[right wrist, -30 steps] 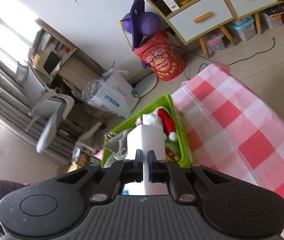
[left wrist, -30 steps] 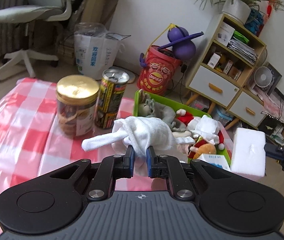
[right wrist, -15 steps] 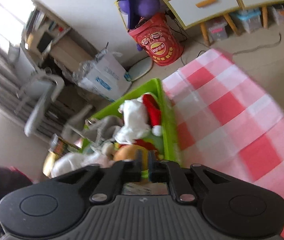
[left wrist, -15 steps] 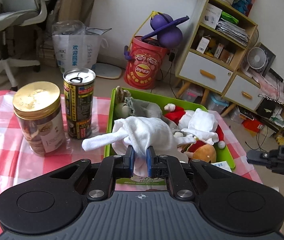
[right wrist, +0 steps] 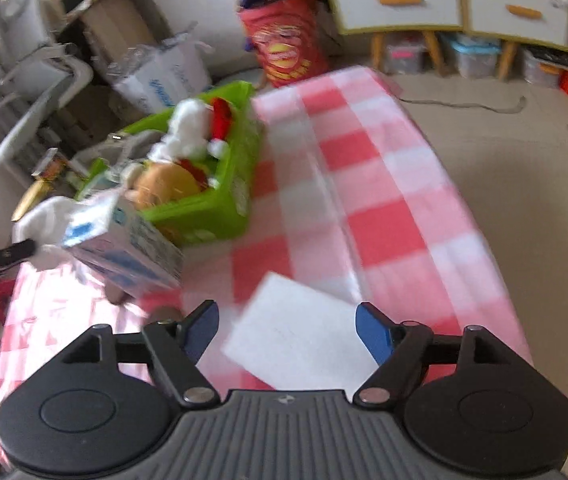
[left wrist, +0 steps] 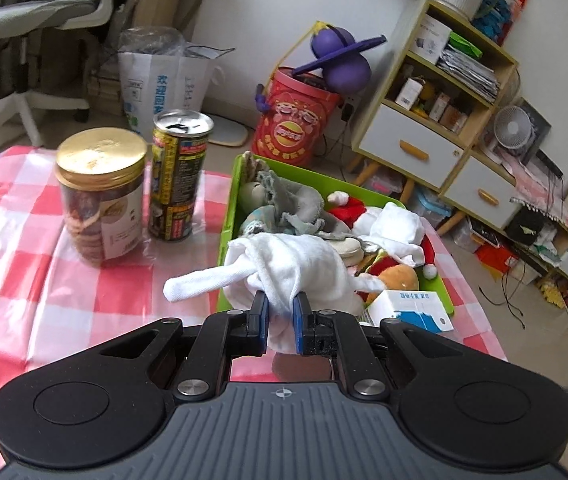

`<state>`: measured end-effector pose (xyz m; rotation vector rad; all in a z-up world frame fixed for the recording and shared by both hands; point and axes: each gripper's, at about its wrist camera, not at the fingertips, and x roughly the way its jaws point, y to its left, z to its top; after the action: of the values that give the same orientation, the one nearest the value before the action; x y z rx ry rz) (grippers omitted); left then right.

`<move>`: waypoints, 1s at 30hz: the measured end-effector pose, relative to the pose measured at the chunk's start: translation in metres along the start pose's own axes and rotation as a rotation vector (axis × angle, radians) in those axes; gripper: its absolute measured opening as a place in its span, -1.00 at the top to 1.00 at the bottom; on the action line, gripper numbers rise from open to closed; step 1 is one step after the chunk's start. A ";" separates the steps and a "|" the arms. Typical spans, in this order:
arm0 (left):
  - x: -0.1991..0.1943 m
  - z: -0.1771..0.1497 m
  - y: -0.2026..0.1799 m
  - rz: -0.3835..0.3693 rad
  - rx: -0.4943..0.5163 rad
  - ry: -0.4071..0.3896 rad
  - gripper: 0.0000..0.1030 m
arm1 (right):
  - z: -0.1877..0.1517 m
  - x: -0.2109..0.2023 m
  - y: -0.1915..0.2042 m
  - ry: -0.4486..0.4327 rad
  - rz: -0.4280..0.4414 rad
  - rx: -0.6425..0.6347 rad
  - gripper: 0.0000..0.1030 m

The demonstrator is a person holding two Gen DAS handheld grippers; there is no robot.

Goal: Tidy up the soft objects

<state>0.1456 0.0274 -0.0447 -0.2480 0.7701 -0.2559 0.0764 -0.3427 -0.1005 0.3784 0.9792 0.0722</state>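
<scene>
My left gripper (left wrist: pixel 281 308) is shut on a crumpled white cloth (left wrist: pixel 296 268), held just before the near edge of the green basket (left wrist: pixel 228 216). The basket holds several soft toys and cloths. A blue and white tissue box (left wrist: pixel 412 310) leans at its near right corner. In the blurred right wrist view, my right gripper (right wrist: pixel 288 320) has its jaws opening. A white foam block (right wrist: pixel 304 332) lies on the checked tablecloth between them, and neither pad touches it. The basket (right wrist: pixel 211 216) and tissue box (right wrist: pixel 123 248) are up to the left.
A gold-lidded cookie jar (left wrist: pixel 99 192) and a tall can (left wrist: pixel 177 172) stand left of the basket. The red and white checked table (right wrist: pixel 384 184) ends at the right, with floor beyond. A red bucket (left wrist: pixel 294 120) and a drawer cabinet (left wrist: pixel 424 148) stand behind.
My right gripper has dropped to the table, rolled and opened, letting go of the white block. My left gripper, with the cloth still in it, has shifted slightly relative to the basket.
</scene>
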 end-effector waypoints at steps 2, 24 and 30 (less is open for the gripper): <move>-0.006 -0.004 0.000 0.017 -0.015 -0.006 0.83 | -0.005 0.004 -0.005 0.018 -0.055 0.035 -0.10; -0.024 -0.017 0.019 0.027 -0.084 -0.011 0.83 | -0.009 -0.016 -0.031 -0.093 -0.130 0.251 0.07; -0.022 -0.019 0.017 0.041 -0.075 0.007 0.82 | -0.019 0.001 -0.032 -0.015 -0.124 0.278 0.35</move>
<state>0.1192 0.0484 -0.0488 -0.3023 0.7919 -0.1892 0.0576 -0.3667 -0.1222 0.5703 0.9979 -0.1809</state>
